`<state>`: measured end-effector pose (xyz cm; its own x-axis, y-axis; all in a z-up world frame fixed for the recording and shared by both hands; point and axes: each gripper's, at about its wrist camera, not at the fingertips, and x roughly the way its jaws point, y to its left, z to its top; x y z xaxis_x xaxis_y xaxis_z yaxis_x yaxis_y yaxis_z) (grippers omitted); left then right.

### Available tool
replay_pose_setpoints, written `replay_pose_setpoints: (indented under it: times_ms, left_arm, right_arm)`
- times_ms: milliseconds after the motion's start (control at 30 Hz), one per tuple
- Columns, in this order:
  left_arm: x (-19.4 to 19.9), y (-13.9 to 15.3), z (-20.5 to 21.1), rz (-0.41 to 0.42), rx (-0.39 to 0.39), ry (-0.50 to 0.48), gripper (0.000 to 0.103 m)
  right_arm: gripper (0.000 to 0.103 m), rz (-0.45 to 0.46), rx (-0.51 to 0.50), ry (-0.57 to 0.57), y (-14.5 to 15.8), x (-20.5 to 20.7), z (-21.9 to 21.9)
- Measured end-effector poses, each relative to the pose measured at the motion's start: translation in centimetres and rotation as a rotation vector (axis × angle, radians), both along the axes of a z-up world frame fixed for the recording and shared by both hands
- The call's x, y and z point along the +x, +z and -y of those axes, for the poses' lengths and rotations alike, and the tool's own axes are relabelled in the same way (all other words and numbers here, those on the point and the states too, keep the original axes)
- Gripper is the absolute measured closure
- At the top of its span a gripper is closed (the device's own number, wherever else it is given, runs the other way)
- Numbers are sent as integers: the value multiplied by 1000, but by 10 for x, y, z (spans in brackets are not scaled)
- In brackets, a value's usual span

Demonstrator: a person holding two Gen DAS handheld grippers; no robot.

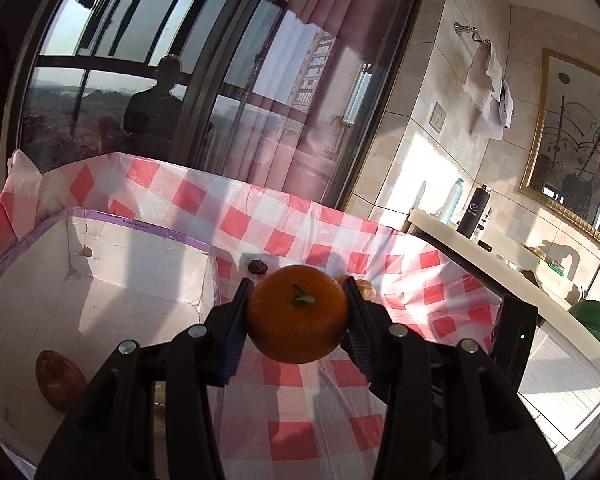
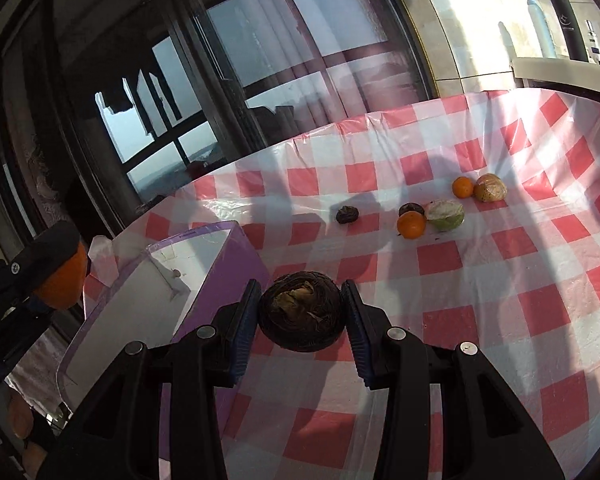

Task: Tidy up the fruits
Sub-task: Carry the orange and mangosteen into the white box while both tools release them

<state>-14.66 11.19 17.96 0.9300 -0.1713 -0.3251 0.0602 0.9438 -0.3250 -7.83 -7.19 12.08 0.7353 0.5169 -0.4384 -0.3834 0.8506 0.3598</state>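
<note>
My left fingers (image 1: 236, 312) pinch an orange (image 1: 297, 314) beside the white box (image 1: 140, 252). My right fingers (image 2: 246, 320) pinch a dark wrinkled fruit (image 2: 302, 314) above the checkered bench (image 2: 480, 280).

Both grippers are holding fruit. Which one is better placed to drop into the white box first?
Left. The left gripper holds its orange right beside the box; the right gripper and its dark fruit are farther off over the tablecloth.

So the open box (image 2: 148, 300) sits on the table's left side on the checked cloth (image 2: 500, 280), with one fruit (image 1: 58, 378) inside near its front. Loose fruits (image 2: 432, 216) cluster far right, one small fruit (image 2: 347, 214) left of them.
</note>
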Motion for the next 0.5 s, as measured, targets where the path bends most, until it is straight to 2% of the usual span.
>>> replay_pose_setpoints:
  times_ms: [200,367,500]
  left_arm:
    - [2,-8,-70,-130,71,146,58]
    - [8,-29,-114,-248,139,275,58]
    - [20,-43,-133,-355,206,304,58]
  right_arm:
    - [62,71,-137,156,16,-26,-77]
    - [62,86,-254,248,8,-36,-129]
    - [62,57,-403,323,-5,-37,-168]
